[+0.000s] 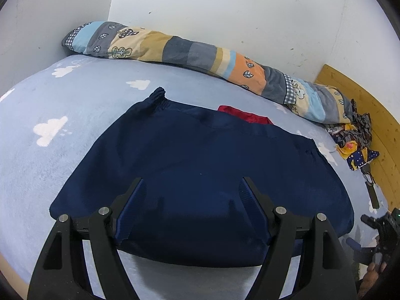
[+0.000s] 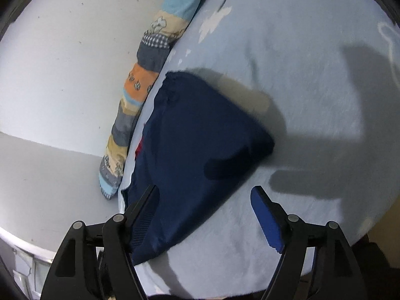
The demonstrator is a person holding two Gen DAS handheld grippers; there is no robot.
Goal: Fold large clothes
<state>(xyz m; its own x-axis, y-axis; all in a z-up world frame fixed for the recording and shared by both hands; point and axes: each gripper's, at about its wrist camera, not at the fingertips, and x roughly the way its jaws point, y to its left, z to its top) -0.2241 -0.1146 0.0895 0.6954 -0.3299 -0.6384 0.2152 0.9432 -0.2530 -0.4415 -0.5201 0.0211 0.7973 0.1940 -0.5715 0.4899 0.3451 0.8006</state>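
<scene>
The navy garment (image 1: 200, 165) lies folded on the bed (image 1: 82, 105), which has a light blue sheet w/ white cloud prints. In the left wrist view it looks like a wide, rounded bundle, its near edge close to the front edge of the bed. At its far left corner a gathered, ribbed part sticks out. A bit of red fabric (image 1: 245, 116) shows from under its far edge.

The left gripper (image 1: 192, 187) hangs over the near part of the garment. Its jaws stand wide apart and the blue pads do not press on the cloth; nothing is gripped between them.

The right gripper (image 2: 205, 192) is at one end of the same garment (image 2: 200, 135). No earlier picture is given, so only the present state: the jaws are apart, the left finger over the navy cloth, the right finger (image 2: 267, 220) over the bare sheet (image 2: 300, 75). The pads hold nothing. This view is a bit blurred.

Along the white wall (image 1: 225, 12) at the back lies a long patchwork bolster (image 1: 175, 47) in grey, beige, orange and light blue stripes. At the right end of it is a small heap of patterned cloth (image 1: 355, 137), beside a wooden board (image 1: 362, 100). At the lower right border of the left wrist view, part of the other gripper and a hand (image 1: 372, 275) are visible, not clearly.
</scene>
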